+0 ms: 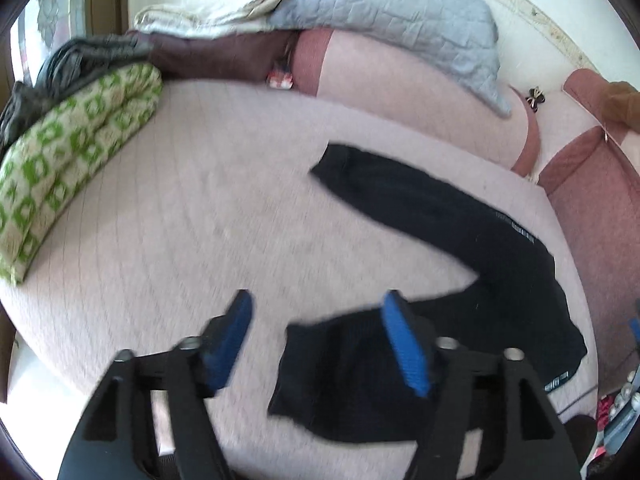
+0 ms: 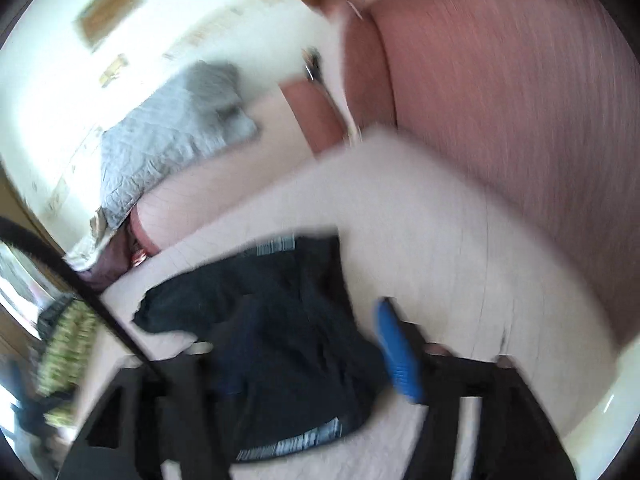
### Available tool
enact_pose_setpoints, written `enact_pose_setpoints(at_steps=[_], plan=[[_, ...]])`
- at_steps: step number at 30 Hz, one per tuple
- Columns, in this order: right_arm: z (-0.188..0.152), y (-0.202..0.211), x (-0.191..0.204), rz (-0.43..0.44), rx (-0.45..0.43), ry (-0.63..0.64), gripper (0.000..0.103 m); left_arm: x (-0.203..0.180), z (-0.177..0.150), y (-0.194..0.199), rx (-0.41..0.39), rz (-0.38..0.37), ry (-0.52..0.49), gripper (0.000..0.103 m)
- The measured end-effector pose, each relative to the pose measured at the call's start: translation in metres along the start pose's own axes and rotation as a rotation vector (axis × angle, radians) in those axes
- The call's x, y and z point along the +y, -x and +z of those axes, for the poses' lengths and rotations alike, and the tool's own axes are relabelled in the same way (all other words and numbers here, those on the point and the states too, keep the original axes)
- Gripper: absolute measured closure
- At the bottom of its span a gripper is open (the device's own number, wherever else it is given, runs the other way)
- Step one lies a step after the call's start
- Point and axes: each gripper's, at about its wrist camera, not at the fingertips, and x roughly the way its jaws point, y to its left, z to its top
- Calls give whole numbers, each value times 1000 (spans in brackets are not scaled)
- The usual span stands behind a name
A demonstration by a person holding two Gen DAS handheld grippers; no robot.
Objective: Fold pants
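Note:
Black pants [image 1: 460, 248] lie spread on the pale pink bed cover [image 1: 200, 220], legs apart, one leg end near my left gripper. My left gripper [image 1: 318, 312] is open, blue pads wide apart, hovering just above the near leg end [image 1: 340, 368], holding nothing. In the blurred right wrist view the pants [image 2: 280, 320] lie under my right gripper [image 2: 296, 340], near the waistband [image 2: 288, 444]. One blue pad [image 2: 396, 352] shows; the other finger is hidden against the dark cloth, the jaws look apart.
A green-and-white patterned quilt [image 1: 68, 160] lies at the bed's left edge with dark clothes behind it. A grey quilted blanket [image 1: 400, 12] drapes over pink pillows [image 1: 400, 92] at the back. A reddish-pink cushion [image 2: 520, 100] stands on the right.

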Motion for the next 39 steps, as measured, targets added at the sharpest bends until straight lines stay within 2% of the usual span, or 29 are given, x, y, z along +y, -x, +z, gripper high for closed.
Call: enact_pose_setpoints(at_steps=[1,2,4,5,7,9,11,17,22,28,29,31,33,34,35,38,39], plan=[[4,-2,7,-13,-56,17,0,-6,10,-7,-3,8,-7,31],[10,-10,11,4,-74,17,0,-11,20,-16,0,9,-17,31],[25,-46,17,25,69,19,1,-19,36,-33,8,4,-26,31],[31,-70,20,44,147,27,5,-23,44,-42,16,5,-31,31],[40,-110,31,67,223,79,7,-30,60,-64,24,10,-47,31],[47,-144,42,55,274,151,7,-34,76,-88,41,20,-55,31],[52,-174,51,81,315,188,7,-37,94,-110,53,10,-59,31],[59,-251,84,137,406,295,7,-42,124,-166,67,36,-71,31],[46,-311,105,181,501,377,7,-29,153,-215,106,-21,-12,31],[39,-361,116,225,580,403,7,-17,184,-271,162,-76,38,31],[37,-368,118,231,532,412,7,-17,188,-281,177,-102,35,31],[32,-382,124,250,561,442,7,-22,191,-296,210,-136,1,31],[28,-393,129,257,584,467,7,-30,191,-300,196,-135,-53,21],[25,-396,132,256,582,488,7,-37,190,-303,203,-150,-91,9],[23,-397,135,253,575,508,6,-44,189,-306,210,-148,-119,4],[18,-398,146,248,564,549,6,-58,183,-308,214,-93,-212,6],[14,-397,149,254,561,563,7,-65,179,-308,217,-56,-255,14]])
